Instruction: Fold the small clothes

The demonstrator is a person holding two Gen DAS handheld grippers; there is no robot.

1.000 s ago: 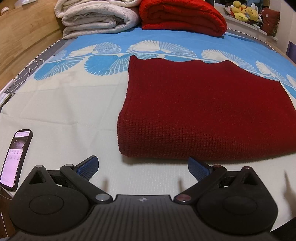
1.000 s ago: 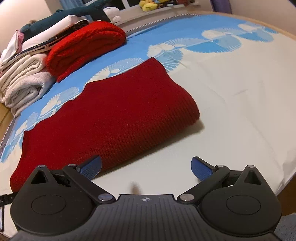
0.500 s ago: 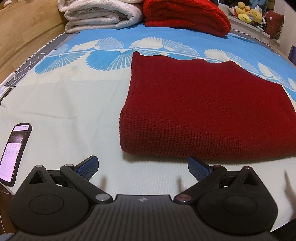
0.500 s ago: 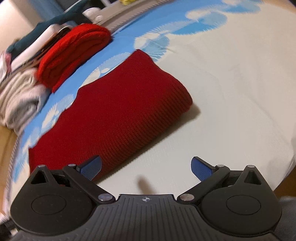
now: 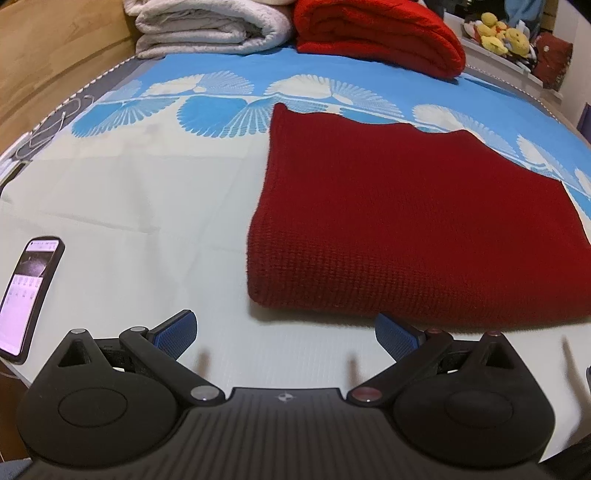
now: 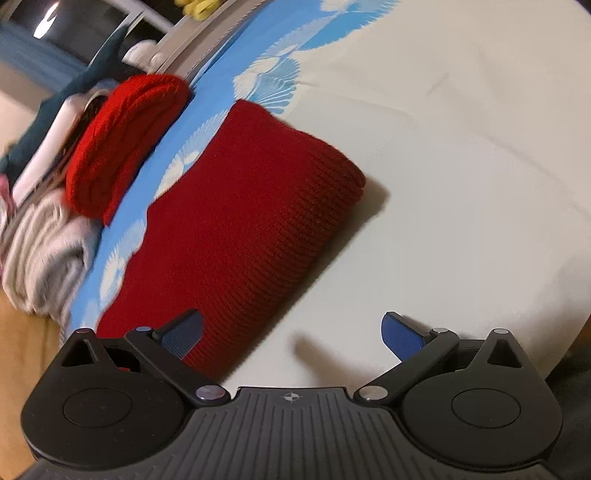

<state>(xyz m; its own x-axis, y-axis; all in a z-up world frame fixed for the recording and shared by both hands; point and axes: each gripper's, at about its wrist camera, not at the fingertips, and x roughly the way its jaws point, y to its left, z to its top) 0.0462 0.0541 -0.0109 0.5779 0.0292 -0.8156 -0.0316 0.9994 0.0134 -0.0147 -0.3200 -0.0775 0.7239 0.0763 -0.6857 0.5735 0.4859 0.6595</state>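
A dark red knit garment (image 5: 413, 221) lies folded flat on the bed sheet (image 5: 147, 206), its thick folded edge facing me. My left gripper (image 5: 286, 332) hovers open just short of that near edge, nothing between its blue pads. In the right wrist view the same garment (image 6: 236, 229) runs diagonally from lower left to its rounded right end. My right gripper (image 6: 291, 332) is open too, tilted, with its left pad over the garment's near edge and its right pad over bare sheet.
A phone (image 5: 26, 295) with a lit screen lies at the left near the bed edge. Folded white blankets (image 5: 207, 29) and a bright red folded knit (image 5: 380, 37) are stacked at the back. Plush toys (image 5: 498, 35) sit on a shelf beyond.
The left gripper has edged forward and lower toward the garment's near edge. The right gripper has rolled and swung, so its view tilts and the garment's right end lies nearer the centre.
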